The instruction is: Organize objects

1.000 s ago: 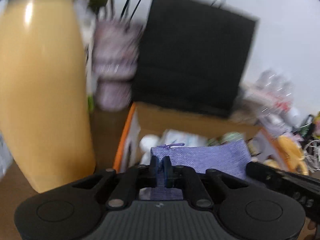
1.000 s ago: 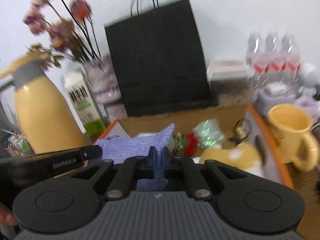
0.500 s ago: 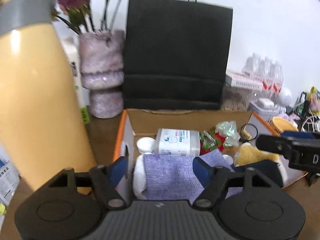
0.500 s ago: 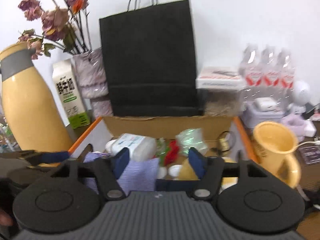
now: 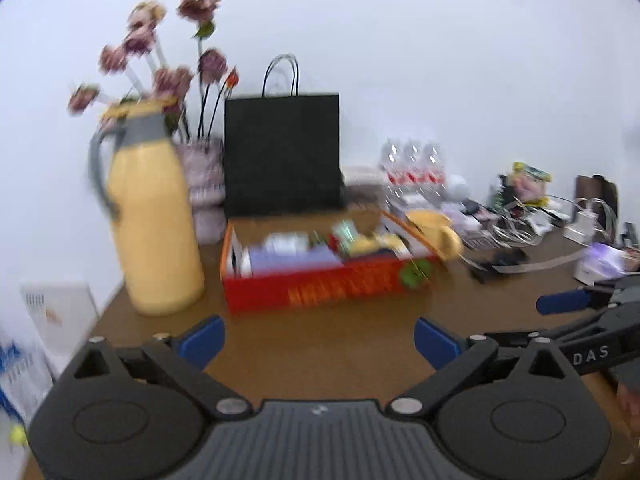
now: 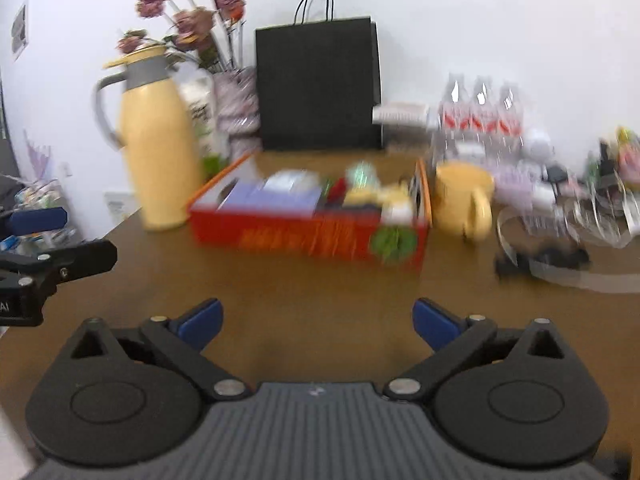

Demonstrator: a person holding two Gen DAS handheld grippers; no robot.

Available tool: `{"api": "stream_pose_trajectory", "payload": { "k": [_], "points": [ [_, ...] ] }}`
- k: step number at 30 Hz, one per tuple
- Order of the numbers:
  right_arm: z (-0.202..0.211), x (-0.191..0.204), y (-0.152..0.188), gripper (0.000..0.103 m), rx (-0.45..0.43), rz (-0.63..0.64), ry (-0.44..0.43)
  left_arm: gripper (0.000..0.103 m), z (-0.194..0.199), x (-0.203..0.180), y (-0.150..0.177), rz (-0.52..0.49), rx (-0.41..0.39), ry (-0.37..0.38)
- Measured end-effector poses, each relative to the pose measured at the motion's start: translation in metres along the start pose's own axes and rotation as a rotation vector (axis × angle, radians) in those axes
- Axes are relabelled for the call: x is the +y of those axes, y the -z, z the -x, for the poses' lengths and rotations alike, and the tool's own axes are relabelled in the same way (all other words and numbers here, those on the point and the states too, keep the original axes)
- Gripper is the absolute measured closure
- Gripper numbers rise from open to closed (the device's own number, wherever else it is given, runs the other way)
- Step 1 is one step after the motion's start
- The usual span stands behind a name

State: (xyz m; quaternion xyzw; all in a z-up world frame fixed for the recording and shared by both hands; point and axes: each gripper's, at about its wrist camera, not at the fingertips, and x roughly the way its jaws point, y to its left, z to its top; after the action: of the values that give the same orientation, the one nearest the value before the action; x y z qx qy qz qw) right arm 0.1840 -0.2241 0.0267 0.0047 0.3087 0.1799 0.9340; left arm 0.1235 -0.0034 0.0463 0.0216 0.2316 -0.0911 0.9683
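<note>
While both grippers are hanging over bare brown tabletop (image 6: 320,280), their jaws are spreading wide with nothing between them; the left gripper (image 5: 318,338) is showing its blue pads far apart, and the right gripper (image 6: 316,320) is doing the same, each well short of the box.

That red box (image 6: 308,236) is sitting open-topped near the middle of the table, its front face carrying blurred orange lettering and a green round mark near the right corner; its inner flaps are looking white with orange edging. Lying inside, toward the left end, is a lilac woven pouch (image 6: 272,198), flat and folded, looking soft and textured; beside it a white packet, something red and green, a crinkly wrapper and a yellow soft thing are crowding the rest of the box, too blurred to tell apart properly.

Just left of the box a tall yellow jug (image 6: 156,140) with a grey collar and handle is standing upright; behind it dried flowers (image 6: 188,20) are rising from a pale vase; a black paper bag (image 6: 318,84) is standing against the wall directly behind the box; a yellow mug (image 6: 464,200) is sitting just beside the box's right end; water bottles (image 6: 480,112) are standing further back.
</note>
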Motion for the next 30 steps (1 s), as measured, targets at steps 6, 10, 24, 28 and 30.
{"api": "stream_pose_trajectory", "payload": {
  "k": [6,10,24,28,30],
  "points": [
    [0.086,0.023,0.072,0.0,0.012,0.02,0.008,0.0,0.065,-0.021,0.069,0.126,0.15,-0.071],
    [0.123,0.038,0.092,0.0,-0.009,-0.014,0.102,0.002,0.093,-0.026,0.084,0.16,0.176,-0.131],
    [0.132,0.072,0.095,0.0,0.01,0.008,0.1,0.001,0.132,-0.028,0.078,0.11,0.126,-0.108],
    [0.13,0.075,0.094,0.0,0.009,0.019,0.103,0.001,0.131,-0.027,0.078,0.115,0.122,-0.121],
    [0.13,0.073,0.094,0.0,0.008,0.011,0.104,0.001,0.131,-0.028,0.078,0.115,0.119,-0.12]
  ]
}}
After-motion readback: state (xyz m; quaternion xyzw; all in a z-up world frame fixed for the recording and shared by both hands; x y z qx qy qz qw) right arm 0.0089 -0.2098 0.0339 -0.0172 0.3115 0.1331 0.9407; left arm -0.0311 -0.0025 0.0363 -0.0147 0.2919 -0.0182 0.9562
